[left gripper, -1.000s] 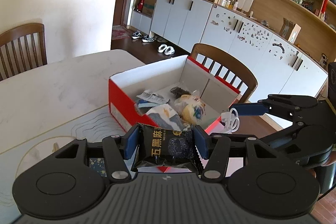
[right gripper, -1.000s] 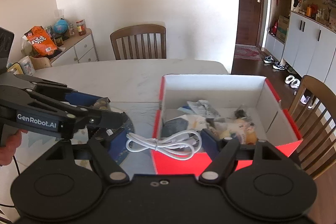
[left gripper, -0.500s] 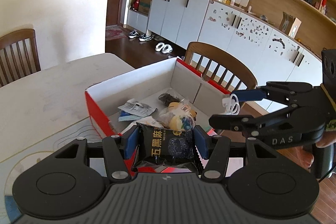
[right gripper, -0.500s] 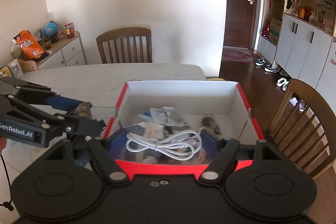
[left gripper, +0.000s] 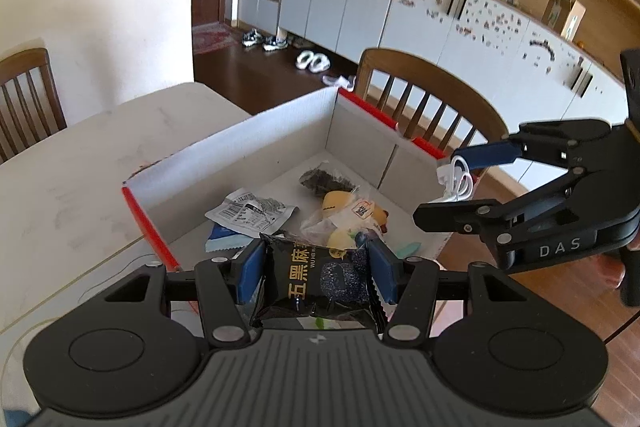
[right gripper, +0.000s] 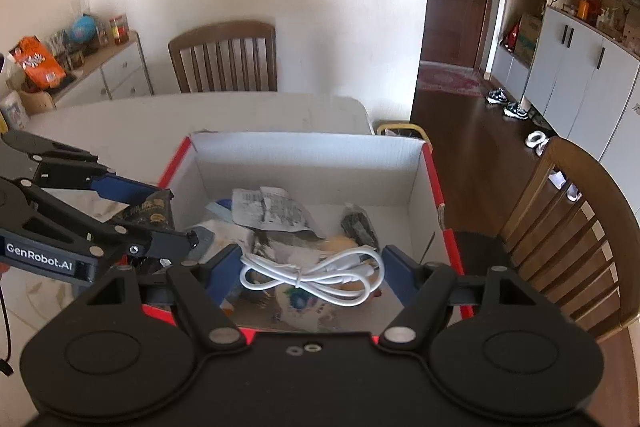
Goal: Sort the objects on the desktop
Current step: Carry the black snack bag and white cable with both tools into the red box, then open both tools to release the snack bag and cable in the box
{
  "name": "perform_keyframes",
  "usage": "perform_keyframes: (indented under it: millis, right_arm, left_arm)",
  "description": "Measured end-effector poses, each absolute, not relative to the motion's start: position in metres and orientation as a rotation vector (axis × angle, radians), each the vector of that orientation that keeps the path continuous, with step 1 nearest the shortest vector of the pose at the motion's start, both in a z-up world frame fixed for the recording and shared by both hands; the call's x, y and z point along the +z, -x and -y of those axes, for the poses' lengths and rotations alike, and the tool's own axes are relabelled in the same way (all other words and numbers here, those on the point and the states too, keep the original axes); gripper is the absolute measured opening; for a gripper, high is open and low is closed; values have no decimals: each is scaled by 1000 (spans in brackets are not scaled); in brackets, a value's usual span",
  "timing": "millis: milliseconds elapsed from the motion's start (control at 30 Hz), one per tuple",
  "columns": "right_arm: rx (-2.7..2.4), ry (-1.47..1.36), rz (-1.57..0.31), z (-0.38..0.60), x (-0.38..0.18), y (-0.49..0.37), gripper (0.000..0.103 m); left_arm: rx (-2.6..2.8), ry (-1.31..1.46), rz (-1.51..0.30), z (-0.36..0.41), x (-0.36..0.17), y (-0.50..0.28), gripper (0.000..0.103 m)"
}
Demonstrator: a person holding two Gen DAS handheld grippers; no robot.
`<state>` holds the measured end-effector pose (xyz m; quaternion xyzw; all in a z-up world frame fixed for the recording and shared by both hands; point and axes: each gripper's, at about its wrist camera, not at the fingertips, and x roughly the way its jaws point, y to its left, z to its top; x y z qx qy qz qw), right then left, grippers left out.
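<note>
Left tool (left gripper: 316,277): blue pads pressed against both sides of a black snack packet (left gripper: 320,277) with gold Chinese lettering; the packet is clamped and held level, over the near edge of the red-and-white cardboard box (left gripper: 248,151). In the right wrist view the same tool (right gripper: 168,223) comes in from the left, its tips over the box's left wall, the packet (right gripper: 146,213) wedged between them.

Right tool (right gripper: 310,273): pads set wide, a coiled white USB cable (right gripper: 312,277) spanning between them. The coil's two ends reach the pads and it hangs above the box interior, so it is gripped at the ends, loosely by the look of it. In the left wrist view this tool (left gripper: 460,189) sits over the box's right wall with the cable (left gripper: 458,179) bunched between the tips.

Box: open top, red outside, white inside, standing on the pale desk (left gripper: 80,163) near its corner. Contents on the floor of the box:
- grey-white printed sachet (left gripper: 250,213), flat
- dark crumbly packet (left gripper: 326,181) toward the far corner
- clear bag with yellow items (left gripper: 348,215), centre
- light blue wrapper (left gripper: 224,239) partly under the sachet

Surroundings: wooden chair (left gripper: 432,107) just behind the box on the right side; second chair (right gripper: 224,57) at the desk's far edge.
</note>
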<state>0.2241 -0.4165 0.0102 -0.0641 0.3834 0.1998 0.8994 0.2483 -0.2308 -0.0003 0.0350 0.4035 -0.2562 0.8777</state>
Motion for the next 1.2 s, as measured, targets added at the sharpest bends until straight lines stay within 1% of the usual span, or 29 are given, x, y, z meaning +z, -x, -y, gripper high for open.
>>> perform_keyframes:
  millis: [300, 500, 700, 800, 1200]
  right_arm:
    - [427, 150, -835, 419, -1, -256, 76]
    - [458, 186, -896, 413, -18, -267, 76]
    - [469, 194, -946, 409, -30, -273, 76]
    - [480, 182, -972, 410, -36, -275, 76]
    - [516, 210, -1043, 412, -54, -276, 76]
  left_arm:
    - [-499, -169, -865, 247, -13, -281, 55]
    - [-455, -131, -916, 243, -20, -312, 55]
    - [-431, -172, -940, 252, -27, -335, 55]
    - [-411, -203, -951, 255, -33, -343, 55]
    - [-400, -161, -1026, 259, -51, -364, 56]
